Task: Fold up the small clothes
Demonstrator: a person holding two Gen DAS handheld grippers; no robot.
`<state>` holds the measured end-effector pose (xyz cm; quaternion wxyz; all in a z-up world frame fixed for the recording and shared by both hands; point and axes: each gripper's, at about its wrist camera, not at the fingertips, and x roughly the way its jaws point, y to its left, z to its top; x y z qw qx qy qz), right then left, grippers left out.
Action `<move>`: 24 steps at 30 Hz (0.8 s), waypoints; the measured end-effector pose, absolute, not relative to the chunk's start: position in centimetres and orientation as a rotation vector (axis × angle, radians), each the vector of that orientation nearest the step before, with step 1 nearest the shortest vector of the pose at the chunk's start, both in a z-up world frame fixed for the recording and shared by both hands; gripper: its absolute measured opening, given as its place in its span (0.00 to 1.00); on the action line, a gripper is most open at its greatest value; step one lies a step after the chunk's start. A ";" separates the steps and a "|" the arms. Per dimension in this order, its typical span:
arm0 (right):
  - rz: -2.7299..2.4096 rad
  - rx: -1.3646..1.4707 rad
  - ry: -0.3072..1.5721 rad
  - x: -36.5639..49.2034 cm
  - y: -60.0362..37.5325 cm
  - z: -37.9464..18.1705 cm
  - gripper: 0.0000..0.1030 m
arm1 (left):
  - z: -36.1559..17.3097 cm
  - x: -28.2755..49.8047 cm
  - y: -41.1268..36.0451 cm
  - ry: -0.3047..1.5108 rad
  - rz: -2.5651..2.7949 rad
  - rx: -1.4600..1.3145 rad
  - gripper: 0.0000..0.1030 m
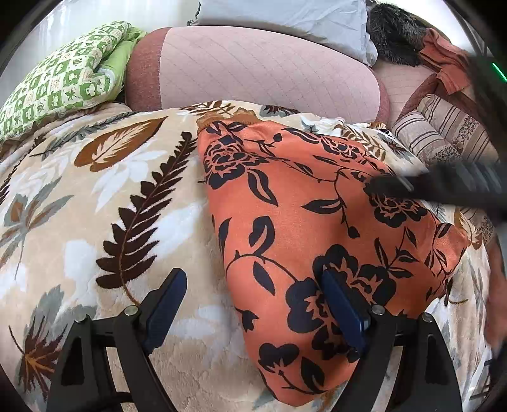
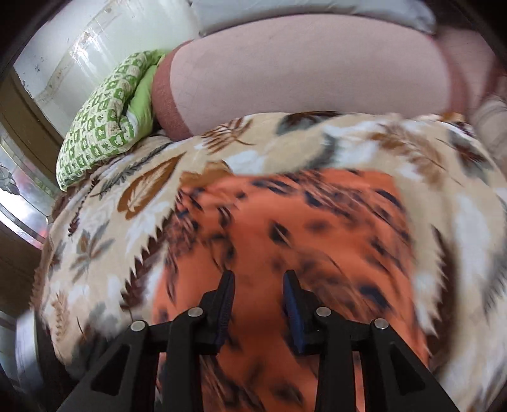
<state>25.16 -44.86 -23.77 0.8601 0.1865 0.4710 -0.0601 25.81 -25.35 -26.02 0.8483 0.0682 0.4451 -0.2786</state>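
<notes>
An orange cloth with black flowers (image 1: 304,222) lies flat on a beige leaf-print blanket (image 1: 104,196). My left gripper (image 1: 253,279) is open wide just above the cloth's near left edge, its right finger over the cloth and its left finger over the blanket. My right gripper (image 2: 259,278) is open a little and empty, right above the same cloth (image 2: 285,241); that view is blurred by motion. In the left wrist view the right gripper (image 1: 377,185) shows as a dark blur over the cloth's far right part.
A pink quilted cushion (image 1: 259,69) lies behind the blanket, with a green patterned quilt (image 1: 63,79) at far left, a grey pillow (image 1: 285,16) at the back, and striped cushions (image 1: 443,133) and rust clothing (image 1: 446,63) at far right. A white wall (image 2: 95,47) stands at left.
</notes>
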 end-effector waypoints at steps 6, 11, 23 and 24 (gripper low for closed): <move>-0.212 0.404 1.005 19.9 -45.3 -26.3 0.66 | -26.3 25.5 -25.5 0.933 -0.585 0.153 0.85; -0.185 0.323 0.998 20.4 -44.5 -25.7 0.67 | -26.4 25.9 -25.6 0.939 -0.588 0.150 0.87; -0.288 0.666 0.821 17.2 -54.6 -25.2 0.67 | -24.8 26.1 -26.3 0.911 -0.645 0.136 0.87; -0.285 0.688 0.823 17.1 -55.1 -25.6 0.67 | -24.7 26.2 -26.3 0.914 -0.663 0.120 0.87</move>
